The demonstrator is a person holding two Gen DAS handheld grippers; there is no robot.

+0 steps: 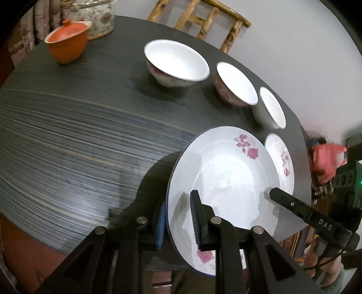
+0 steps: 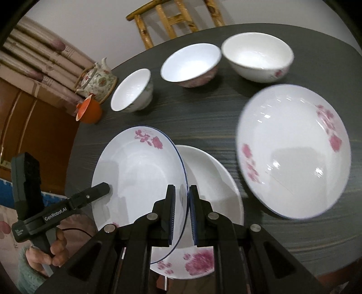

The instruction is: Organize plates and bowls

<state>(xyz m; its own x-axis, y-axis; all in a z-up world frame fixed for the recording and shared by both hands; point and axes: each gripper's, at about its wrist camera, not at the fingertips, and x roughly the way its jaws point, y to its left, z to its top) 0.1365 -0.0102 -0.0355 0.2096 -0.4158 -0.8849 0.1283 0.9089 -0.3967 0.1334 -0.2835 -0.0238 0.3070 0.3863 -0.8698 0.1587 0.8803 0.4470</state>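
Item: blue-rimmed plate (image 2: 140, 178), tilted, its rim pinched on both sides by our left tongs (image 1: 178, 224) and right tongs (image 2: 182, 214). It overlaps the lower plate (image 2: 212, 181) on the dark tabletop (image 1: 67, 135), right tongs nearer. Third plate (image 2: 294, 162) beside; three bowls (image 2: 192, 63) behind. Chair, wall beyond.

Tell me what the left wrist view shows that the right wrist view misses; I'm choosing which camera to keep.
Only the left wrist view: a red bag beyond the table.
Only the right wrist view: the hand holding the left gripper, and stacked boxes behind the teapot.
Both: the flowered plate clamped by the left gripper and right gripper, three bowls, the orange cup, the wooden chair.
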